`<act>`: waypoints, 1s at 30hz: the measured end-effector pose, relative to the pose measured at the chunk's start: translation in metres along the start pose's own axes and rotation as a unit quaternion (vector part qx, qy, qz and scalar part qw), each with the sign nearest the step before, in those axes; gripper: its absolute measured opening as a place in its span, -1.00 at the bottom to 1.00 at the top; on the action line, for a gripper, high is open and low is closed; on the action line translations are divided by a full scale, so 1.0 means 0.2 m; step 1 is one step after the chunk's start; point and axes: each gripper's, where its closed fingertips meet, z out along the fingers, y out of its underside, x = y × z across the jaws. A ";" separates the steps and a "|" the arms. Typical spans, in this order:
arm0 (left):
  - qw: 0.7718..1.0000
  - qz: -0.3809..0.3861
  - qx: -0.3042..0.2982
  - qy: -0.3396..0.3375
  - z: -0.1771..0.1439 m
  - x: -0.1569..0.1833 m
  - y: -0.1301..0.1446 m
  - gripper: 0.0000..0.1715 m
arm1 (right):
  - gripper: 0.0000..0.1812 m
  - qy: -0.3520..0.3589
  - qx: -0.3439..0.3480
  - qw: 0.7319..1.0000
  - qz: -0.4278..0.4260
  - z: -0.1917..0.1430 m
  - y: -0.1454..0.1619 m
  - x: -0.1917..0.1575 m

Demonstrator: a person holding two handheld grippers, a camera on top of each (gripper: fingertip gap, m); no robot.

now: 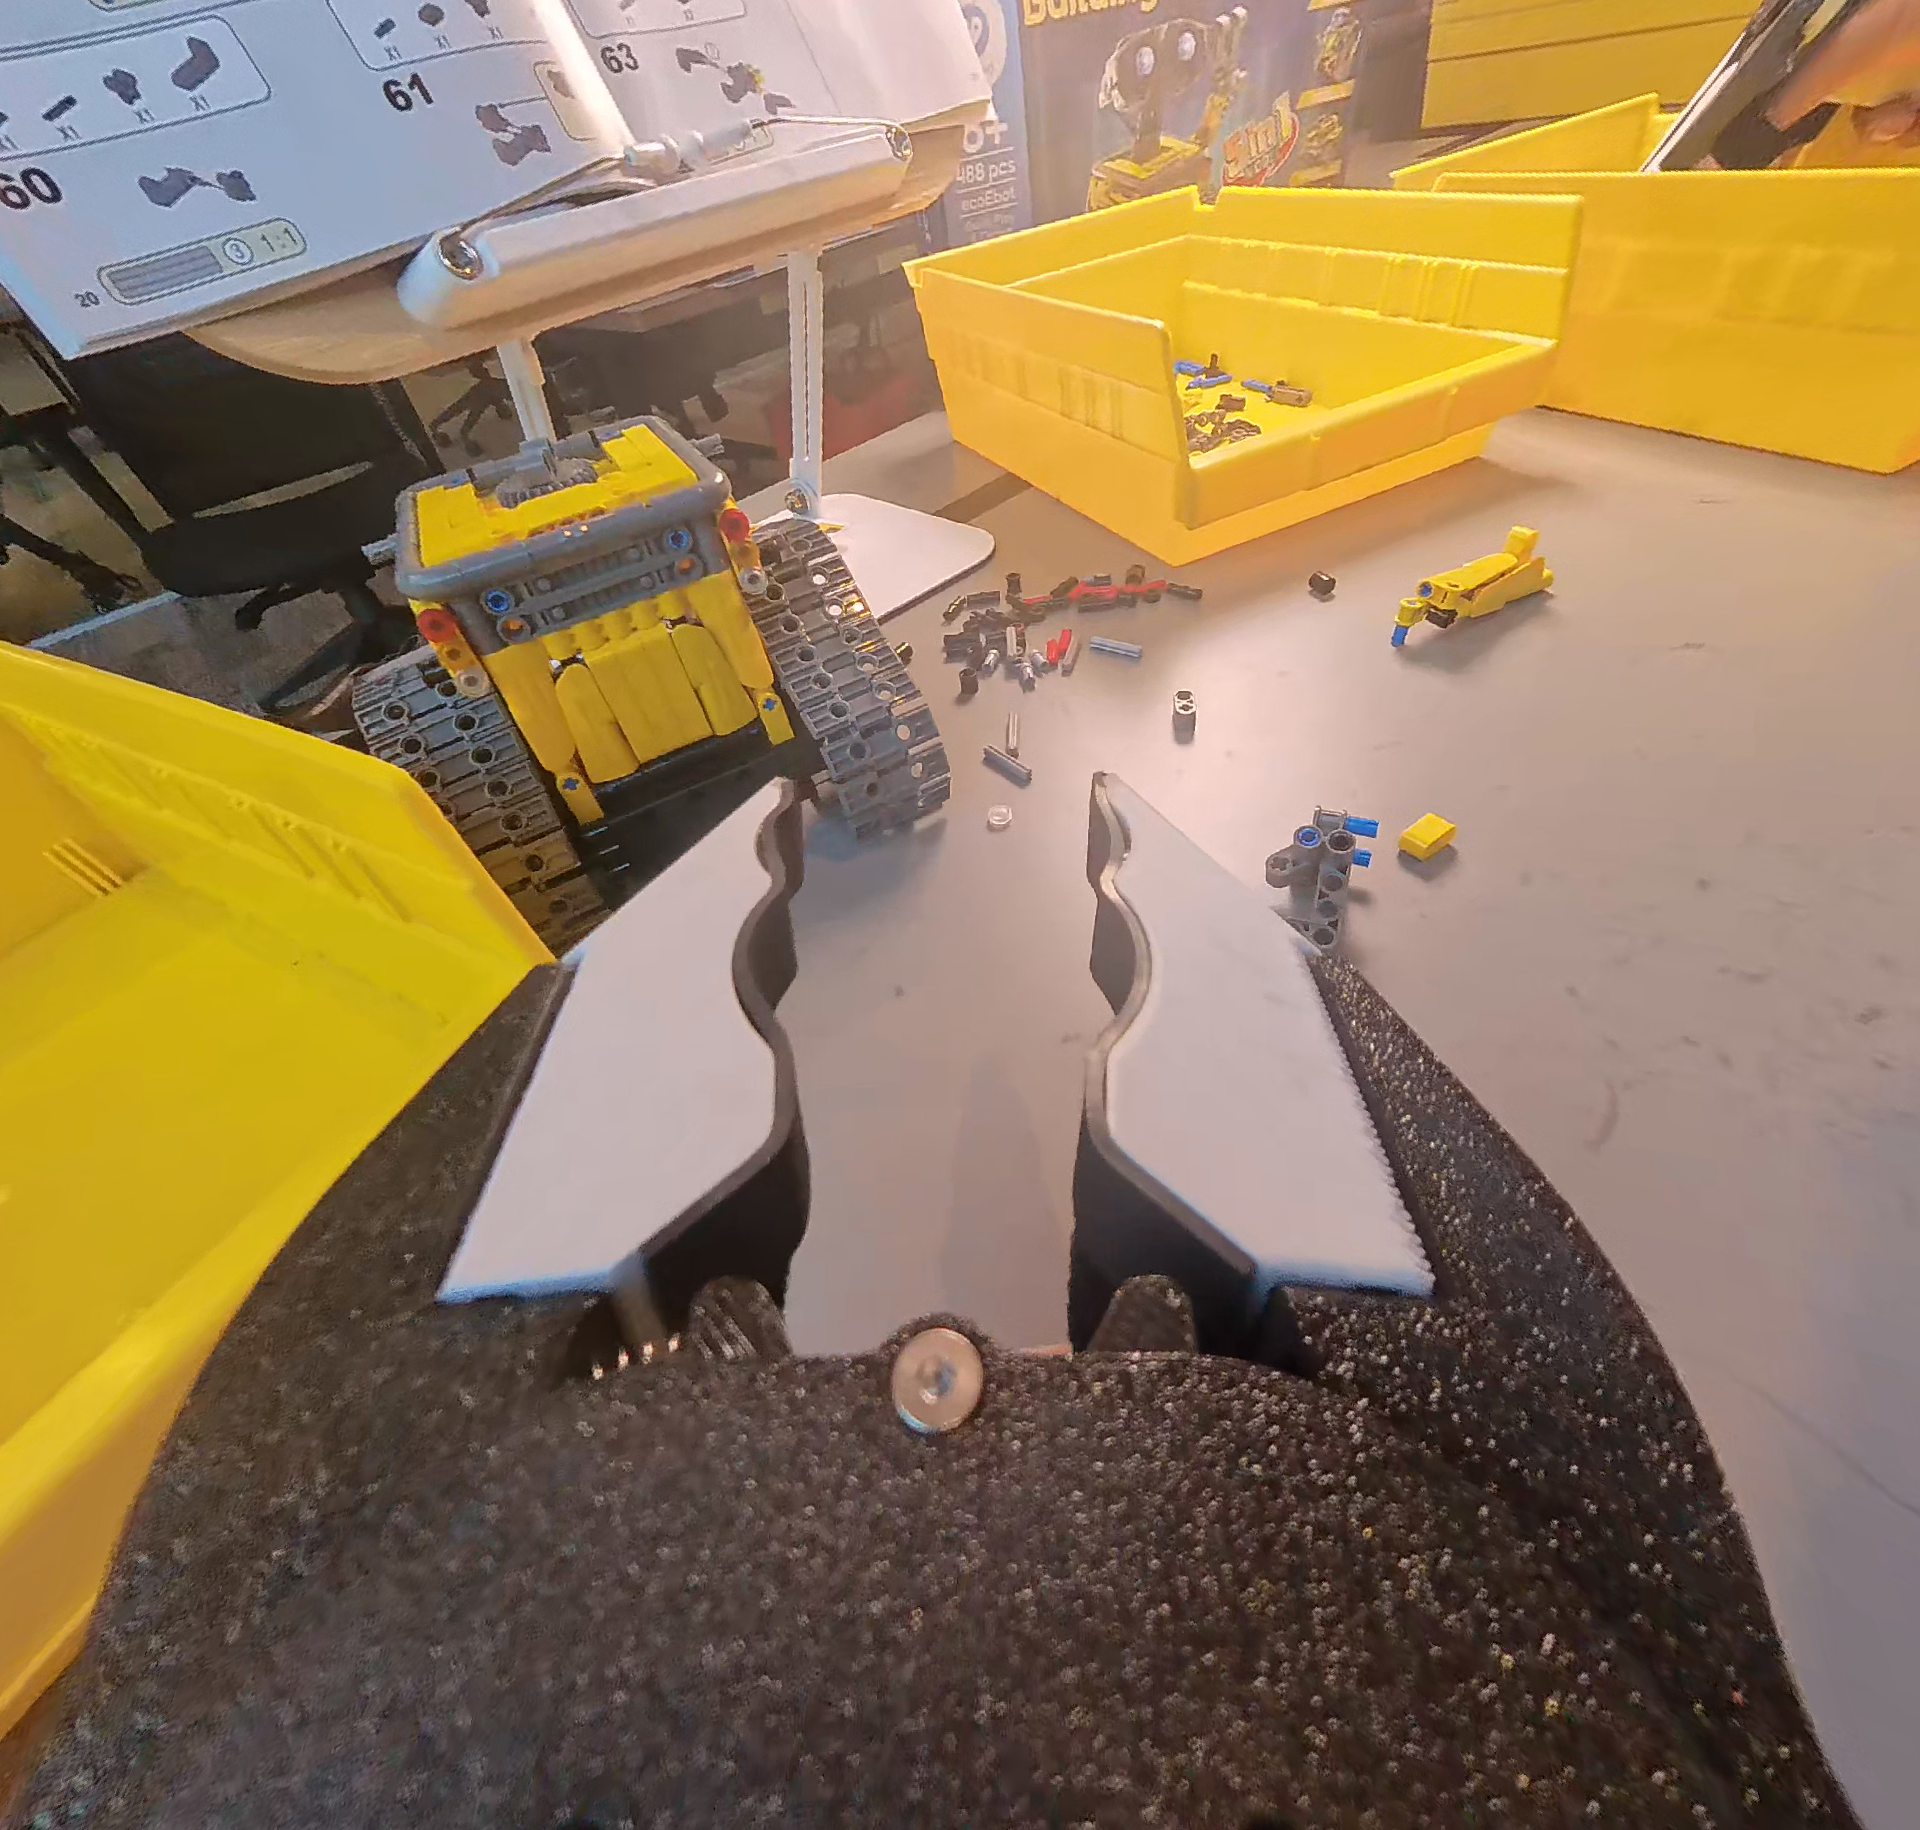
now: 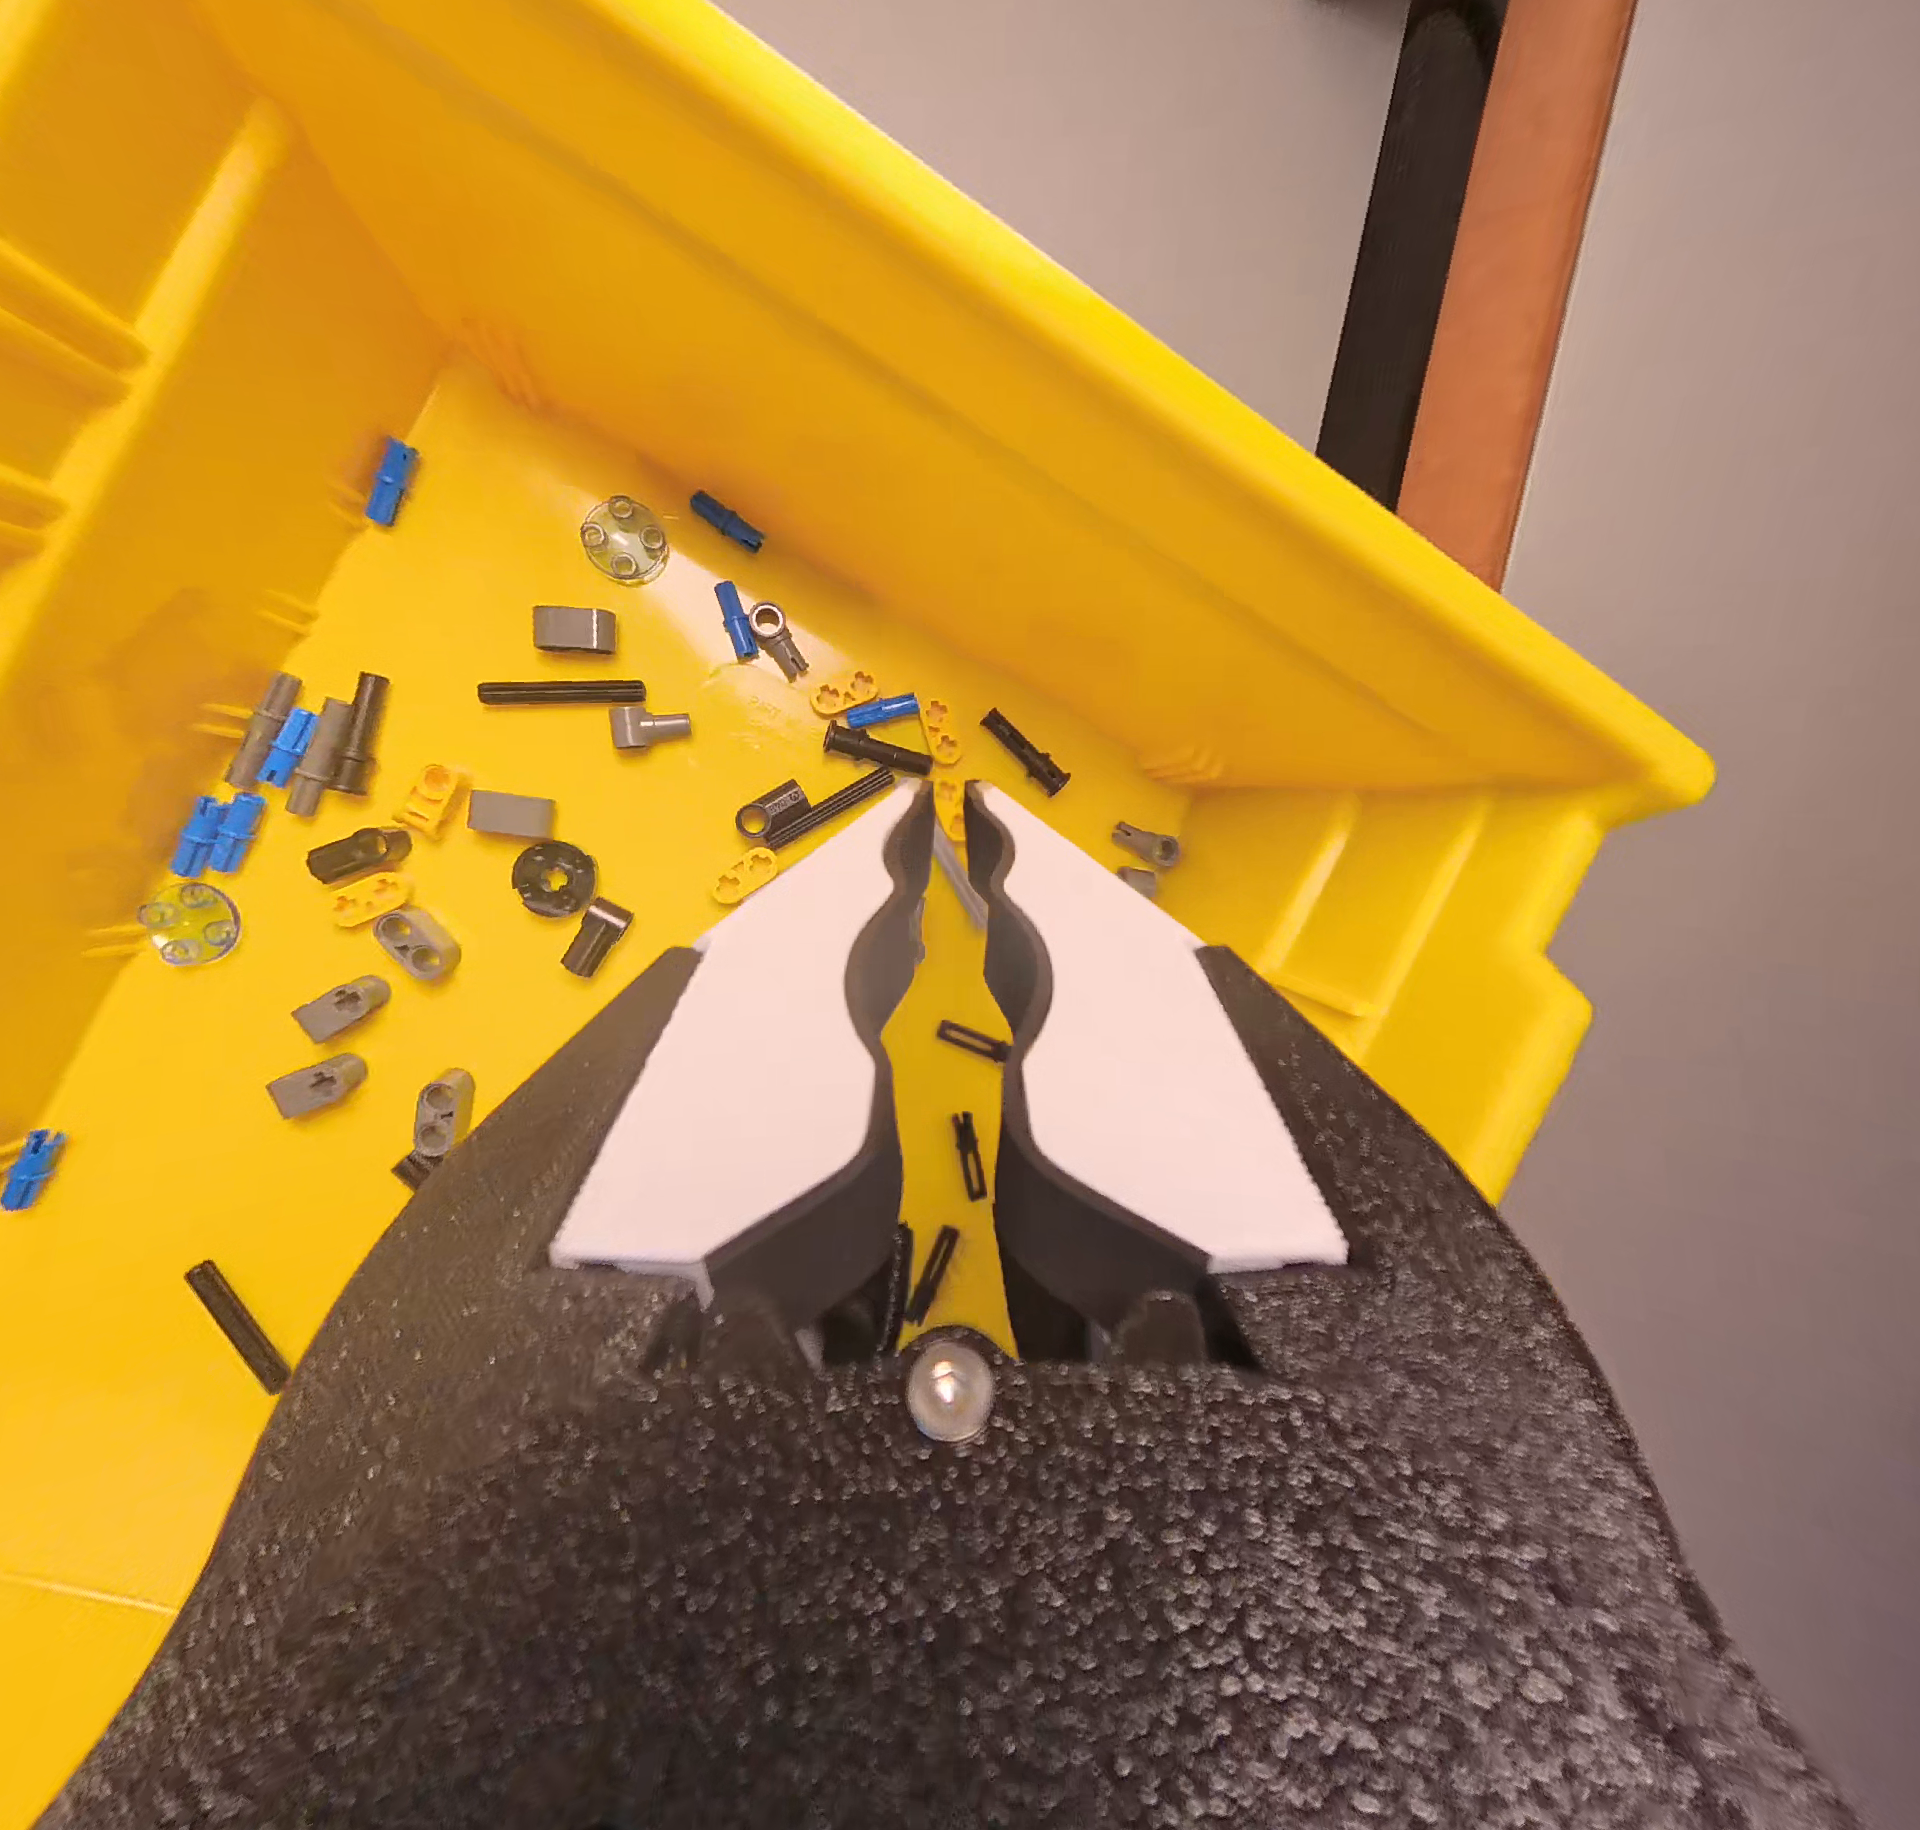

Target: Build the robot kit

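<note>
My left gripper (image 1: 940, 793) is open and empty, low over the grey table (image 1: 1558, 949). A yellow and grey tracked robot model (image 1: 613, 627) stands just ahead to its left. A small grey and blue assembly (image 1: 1320, 855) and a yellow tile (image 1: 1425, 835) lie just to its right. My right gripper (image 2: 945, 793) reaches down into a yellow bin (image 2: 935, 326). Its jaws are almost together, with a small yellow piece (image 2: 948, 795) pinched between the tips. A thin grey rod (image 2: 961, 887) shows in the gap behind. Blue, grey, black and yellow pins and connectors (image 2: 416, 793) lie scattered on the bin floor.
Loose dark pins (image 1: 1039, 627) and a yellow arm sub-assembly (image 1: 1475, 585) lie on the table. A yellow bin (image 1: 1060, 357) stands behind, another (image 1: 208, 949) at the left. An instruction booklet on a stand (image 1: 312, 66) and the kit box (image 1: 1174, 66) stand at the back. Across from one pair of fingers to the other is roughly 65 cm. The right gripper is farther from the yellow tile (image 1: 1425, 835), some 50 cm, than the left, some 12 cm.
</note>
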 end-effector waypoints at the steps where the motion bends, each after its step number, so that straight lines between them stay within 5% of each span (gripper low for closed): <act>1: 1.000 0.000 -0.001 0.000 0.00 0.00 0.00 -0.35 | -0.93 -0.002 -0.009 1.000 -0.002 0.01 0.01 -0.01; 9: 1.000 0.003 -0.003 0.003 0.00 0.01 0.01 -0.30 | -0.93 -0.018 -0.073 0.997 -0.004 0.09 0.08 -0.03; 19: 1.000 -0.003 -0.011 0.008 0.00 0.01 0.02 -0.22 | -0.88 -0.114 -0.025 0.993 0.018 0.03 -0.01 -0.19; 30: 1.000 0.008 -0.020 0.012 0.00 0.03 0.03 -0.19 | -0.90 -0.076 -0.111 0.991 0.007 0.06 0.14 -0.13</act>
